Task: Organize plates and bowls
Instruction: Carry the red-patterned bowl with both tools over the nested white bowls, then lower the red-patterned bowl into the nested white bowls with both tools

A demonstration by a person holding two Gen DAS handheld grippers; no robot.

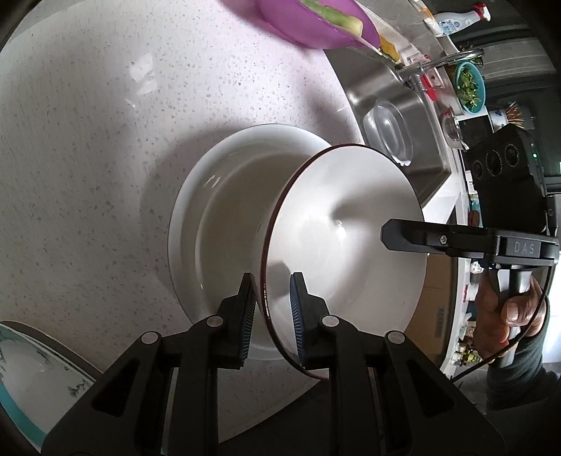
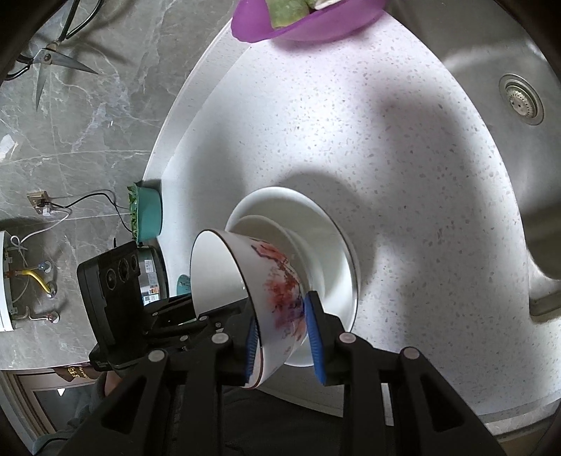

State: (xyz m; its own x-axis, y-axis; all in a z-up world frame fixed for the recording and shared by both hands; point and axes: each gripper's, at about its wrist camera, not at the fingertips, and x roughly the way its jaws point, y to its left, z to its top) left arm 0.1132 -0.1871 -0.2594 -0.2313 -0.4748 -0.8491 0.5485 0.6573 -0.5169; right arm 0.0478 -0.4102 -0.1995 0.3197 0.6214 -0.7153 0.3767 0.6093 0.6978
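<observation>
A white bowl with a dark red rim [image 1: 343, 242] and a red flower pattern on its outside [image 2: 277, 291] is held tilted on its side over a white plate [image 1: 217, 217] on the speckled counter. My left gripper [image 1: 271, 308] is shut on the bowl's rim on one side. My right gripper [image 2: 280, 336] is shut on the rim on the other side; one of its fingers [image 1: 413, 236] shows inside the bowl. The plate [image 2: 333, 238] seems to carry a smaller white dish [image 2: 266, 228] under the bowl.
A purple bowl of green vegetables [image 1: 315, 21] stands at the counter's far edge. The steel sink [image 1: 396, 115] holds a clear container [image 1: 389, 129]. A teal-rimmed plate [image 1: 31, 371] lies near left. A teal basket [image 2: 149, 214] and scissors [image 2: 49, 66] sit by the wall.
</observation>
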